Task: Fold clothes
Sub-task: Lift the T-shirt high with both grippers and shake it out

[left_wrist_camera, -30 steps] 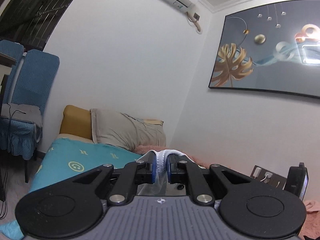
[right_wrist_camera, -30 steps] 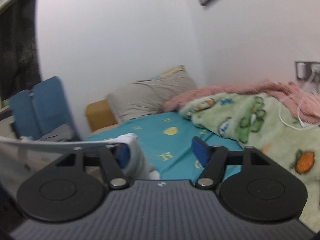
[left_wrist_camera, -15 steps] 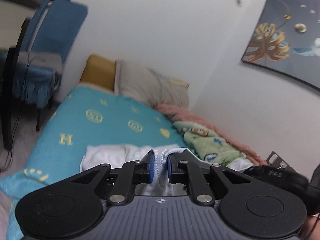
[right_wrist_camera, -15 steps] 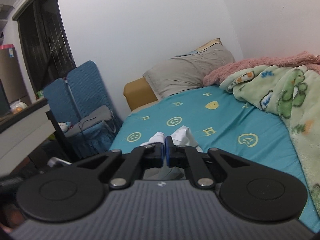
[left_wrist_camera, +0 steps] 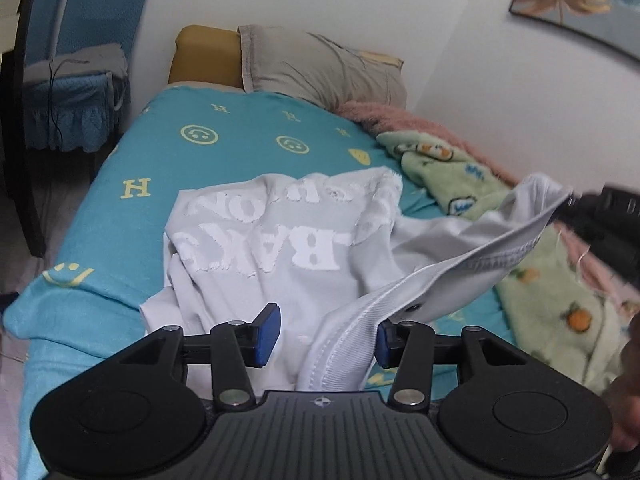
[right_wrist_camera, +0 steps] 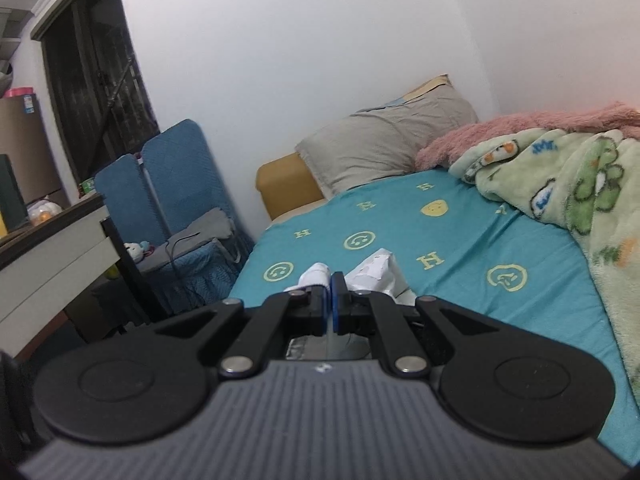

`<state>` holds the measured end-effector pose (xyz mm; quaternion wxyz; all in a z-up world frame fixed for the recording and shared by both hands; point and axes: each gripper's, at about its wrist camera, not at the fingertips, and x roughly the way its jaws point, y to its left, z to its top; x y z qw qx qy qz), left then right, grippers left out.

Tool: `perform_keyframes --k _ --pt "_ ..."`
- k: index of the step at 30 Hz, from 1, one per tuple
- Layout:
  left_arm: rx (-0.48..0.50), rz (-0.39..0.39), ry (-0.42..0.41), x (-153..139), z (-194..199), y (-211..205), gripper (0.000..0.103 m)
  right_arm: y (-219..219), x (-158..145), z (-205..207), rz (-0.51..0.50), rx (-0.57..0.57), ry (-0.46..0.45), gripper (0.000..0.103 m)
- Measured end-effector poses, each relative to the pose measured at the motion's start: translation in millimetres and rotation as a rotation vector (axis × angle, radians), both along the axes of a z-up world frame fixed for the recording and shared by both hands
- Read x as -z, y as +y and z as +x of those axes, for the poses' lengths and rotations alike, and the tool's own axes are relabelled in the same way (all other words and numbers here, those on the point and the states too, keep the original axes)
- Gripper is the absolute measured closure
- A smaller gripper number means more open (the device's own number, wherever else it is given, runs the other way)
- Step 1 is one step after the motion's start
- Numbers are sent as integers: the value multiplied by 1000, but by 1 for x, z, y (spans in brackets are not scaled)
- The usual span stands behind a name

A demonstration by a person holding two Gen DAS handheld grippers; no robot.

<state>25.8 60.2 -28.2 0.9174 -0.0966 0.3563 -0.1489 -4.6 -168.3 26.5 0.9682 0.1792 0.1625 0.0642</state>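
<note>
Pale grey shirt (left_wrist_camera: 280,248) with white lettering, rumpled on the bed

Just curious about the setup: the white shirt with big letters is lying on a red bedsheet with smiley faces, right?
Not quite. The bedsheet is teal, not red, as the left wrist view shows. The white shirt with big letters does lie on it, among yellow smiley faces.

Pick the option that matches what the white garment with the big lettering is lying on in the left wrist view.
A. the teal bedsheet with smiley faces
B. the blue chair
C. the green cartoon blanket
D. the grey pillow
A: the white garment is spread across the teal bedsheet, with yellow smiley faces showing around it, well short of the grey pillow at the head of the bed.
</note>
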Motion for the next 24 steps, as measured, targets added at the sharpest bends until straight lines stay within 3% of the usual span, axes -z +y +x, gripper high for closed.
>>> perform_keyframes --k 7,11,20,22,24 --pt "27 215 -28 8 -12 -20 39 -14 5 1 12 124 19 98" --pt "4 287 -52 11 -13 -18 34 -25 9 4 -2 216 32 98" --pt "-192 223 -120 -7 -14 18 20 -34 28 22 -130 311 85 95" --pt "-232 214 -142 -13 -15 23 20 -33 33 24 -150 317 103 90" --pt "-271 206 -161 -19 -16 28 20 -33 37 27 -166 323 118 70"
